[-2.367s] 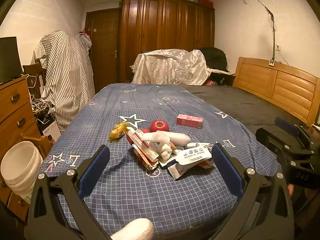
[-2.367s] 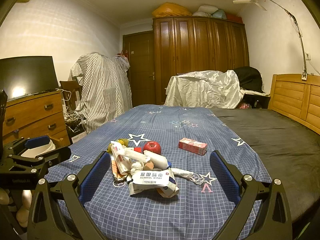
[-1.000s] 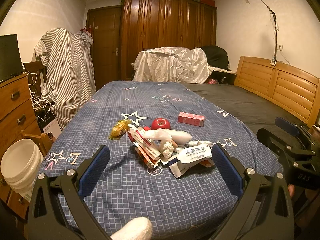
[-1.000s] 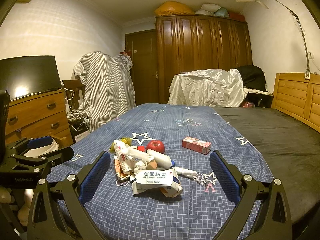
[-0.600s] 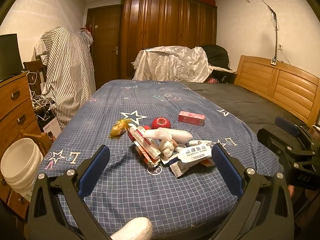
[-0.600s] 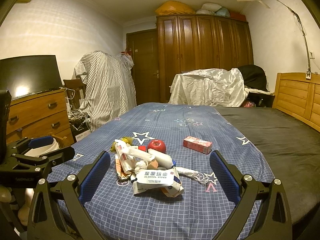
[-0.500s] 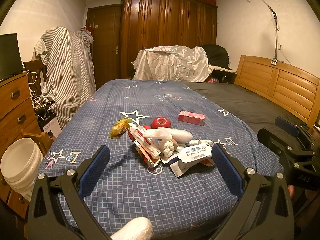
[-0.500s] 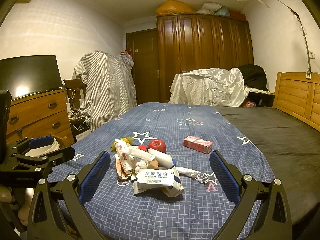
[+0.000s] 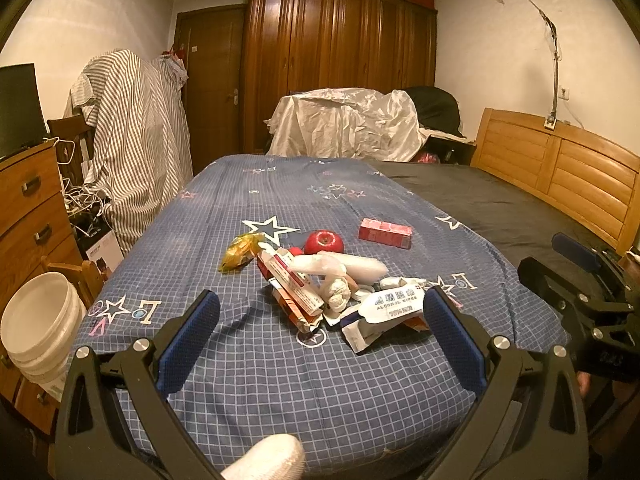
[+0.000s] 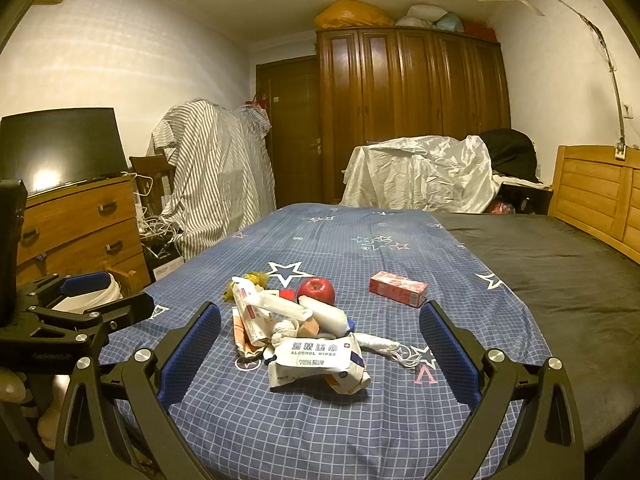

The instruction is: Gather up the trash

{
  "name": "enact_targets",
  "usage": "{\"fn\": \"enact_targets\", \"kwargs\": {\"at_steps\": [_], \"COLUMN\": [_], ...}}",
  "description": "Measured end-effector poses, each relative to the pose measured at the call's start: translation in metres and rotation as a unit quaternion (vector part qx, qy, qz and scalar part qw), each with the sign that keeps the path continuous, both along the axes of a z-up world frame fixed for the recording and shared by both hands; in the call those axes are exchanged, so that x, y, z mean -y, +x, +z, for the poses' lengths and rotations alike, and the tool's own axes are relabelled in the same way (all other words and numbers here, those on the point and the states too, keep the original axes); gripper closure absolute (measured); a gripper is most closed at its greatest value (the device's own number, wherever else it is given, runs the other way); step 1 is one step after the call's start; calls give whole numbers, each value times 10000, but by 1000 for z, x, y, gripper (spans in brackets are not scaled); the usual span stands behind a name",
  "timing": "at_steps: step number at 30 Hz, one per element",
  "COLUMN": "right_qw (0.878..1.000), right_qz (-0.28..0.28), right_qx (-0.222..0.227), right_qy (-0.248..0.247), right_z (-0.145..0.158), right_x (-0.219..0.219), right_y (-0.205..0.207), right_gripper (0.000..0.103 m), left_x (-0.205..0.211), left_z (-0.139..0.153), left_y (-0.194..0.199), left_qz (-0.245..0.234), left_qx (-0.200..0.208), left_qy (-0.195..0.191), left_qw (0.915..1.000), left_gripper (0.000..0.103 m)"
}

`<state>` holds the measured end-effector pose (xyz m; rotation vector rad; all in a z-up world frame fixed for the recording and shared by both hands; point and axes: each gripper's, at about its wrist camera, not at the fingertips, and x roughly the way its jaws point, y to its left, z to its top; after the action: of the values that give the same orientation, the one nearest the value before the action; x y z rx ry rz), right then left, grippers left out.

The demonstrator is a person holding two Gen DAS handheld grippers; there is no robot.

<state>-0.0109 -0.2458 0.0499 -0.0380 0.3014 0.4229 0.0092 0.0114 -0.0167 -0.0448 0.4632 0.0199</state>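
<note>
Approaching the trash pile, both grippers empty

Hovering near the bed's point(image 9: 360, 408) near edge, left gripper point(image 9: 320, 340) and right gripper point(image 10: 320, 348) both gape apart. Trash pile point(image 10: 296, 336) lies mid-bed, alcohol wipes pack point(image 10: 316, 356) nearest: best first grab. White bucket point(image 9: 36, 320) stands left, off-bed; approach room looks open.
</note>
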Motion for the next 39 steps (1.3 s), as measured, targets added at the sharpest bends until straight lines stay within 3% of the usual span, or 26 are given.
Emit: {"fn": "enact_targets", "kwargs": {"at_steps": [6, 11, 14, 19, 22, 26, 29, 30, 32, 33, 34, 35, 37, 38, 39], "right_qw": [9990, 9922, 9777, 9230, 8993, 8841, 8854, 8905, 9052, 9142, 9263, 9393, 9507, 9524, 9512], "right_qz": [257, 732, 1279, 1991, 2102, 2234, 2286, 2226, 2043, 1952, 1869, 1789, 1567, 1526, 1526], "right_qx": [-48, -183, -399, -447, -454, -554, -650, -651, -781, -892, -1102, -1396, -1889, -2176, -2395], "right_qy": [-352, -992, -1615, -3263, -3809, -4068, -3995, -3915, -3643, -3437, -3079, -2572, -1895, -1491, -1208], "right_z": [-10, -26, -44, -88, -106, -129, -141, -143, -141, -137, -131, -124, -119, -117, -117], "right_x": [-4, -14, -27, -67, -86, -106, -116, -113, -109, -105, -96, -85, -68, -58, -50], "right_y": [13, 38, 61, 104, 131, 160, 171, 173, 180, 182, 185, 190, 197, 202, 205], "right_gripper": [4, 6, 9, 14, 14, 14, 21, 22, 41, 43, 46, 60, 66, 67, 67], "left_x": [-9, -15, -19, -34, -45, -57, -65, -66, -67, -64, -62, -58, -54, -54, -56], "left_z": [-11, -32, -45, -69, -82, -99, -107, -109, -114, -115, -118, -121, -128, -133, -136], "left_y": [13, 32, 45, 68, 80, 97, 113, 118, 131, 138, 145, 153, 165, 171, 174], "left_qz": [-20, -60, -81, -19, 50, 43, 25, 2, -68, -131, -166, -208, -290, -308, -319], "left_qx": [-344, -784, -1046, -1448, -1656, -1921, -2001, -2010, -2048, -2057, -2073, -2100, -2189, -2261, -2306], "left_qy": [-41, -13, 26, -121, -290, -588, -902, -974, -1123, -1163, -1156, -1134, -1157, -1174, -1211], "left_qw": [9994, 9969, 9945, 9894, 9857, 9796, 9756, 9747, 9723, 9716, 9713, 9709, 9684, 9665, 9650], "left_gripper": [5, 5, 5, 5, 5, 5, 9, 12, 18, 18, 19, 22, 31, 42, 46]}}
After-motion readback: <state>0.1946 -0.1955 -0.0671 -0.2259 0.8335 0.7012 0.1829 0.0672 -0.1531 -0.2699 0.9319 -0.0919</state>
